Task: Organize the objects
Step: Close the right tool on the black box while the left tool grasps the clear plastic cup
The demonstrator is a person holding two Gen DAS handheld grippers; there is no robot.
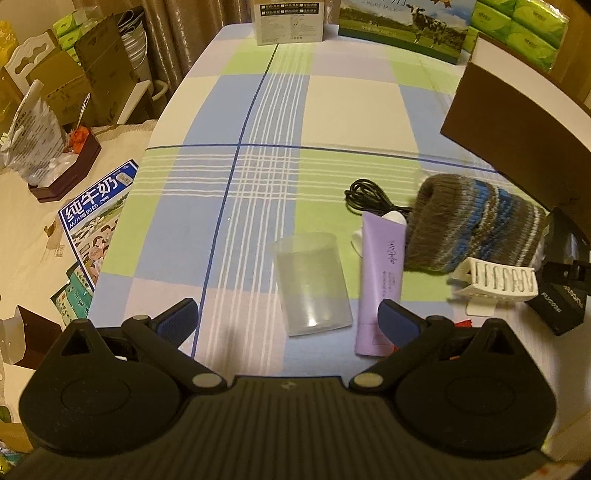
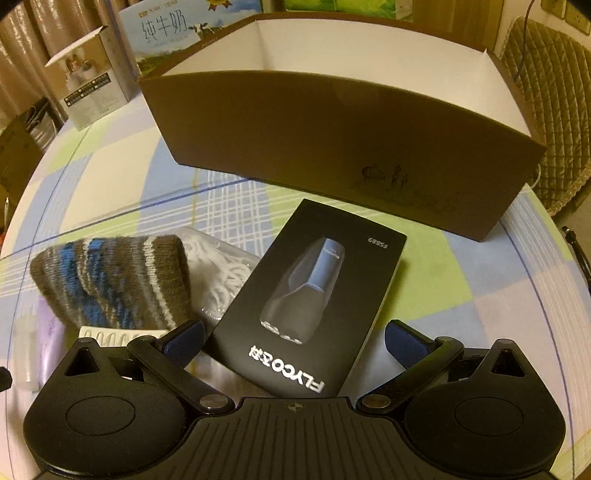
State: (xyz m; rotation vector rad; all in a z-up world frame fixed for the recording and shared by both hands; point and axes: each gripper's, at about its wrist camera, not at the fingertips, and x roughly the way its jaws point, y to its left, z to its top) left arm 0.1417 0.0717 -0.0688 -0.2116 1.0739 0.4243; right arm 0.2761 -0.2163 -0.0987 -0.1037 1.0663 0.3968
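Observation:
On the checked tablecloth lie a clear plastic cup (image 1: pixel 312 284) on its side, a purple tube (image 1: pixel 378 284), a black cable (image 1: pixel 369 195), a striped knit hat (image 1: pixel 476 229), a white hair clip (image 1: pixel 495 286) and a black FLYCO box (image 1: pixel 561 299). My left gripper (image 1: pixel 290 317) hovers open just above the cup's near end. My right gripper (image 2: pixel 293 338) is open, its fingers straddling the near end of the FLYCO box (image 2: pixel 310 295). Beside that box lie the hat (image 2: pixel 114 280) and a bag of white cord (image 2: pixel 221 273). A brown open box (image 2: pixel 332 147) stands behind.
Milk cartons (image 1: pixel 402 26) and a white carton (image 1: pixel 290 20) line the table's far edge, with green tissue packs (image 1: pixel 524 26) at the far right. To the left, off the table, are a milk box (image 1: pixel 98 221), bags and cardboard. A quilted chair (image 2: pixel 554 110) stands at the right.

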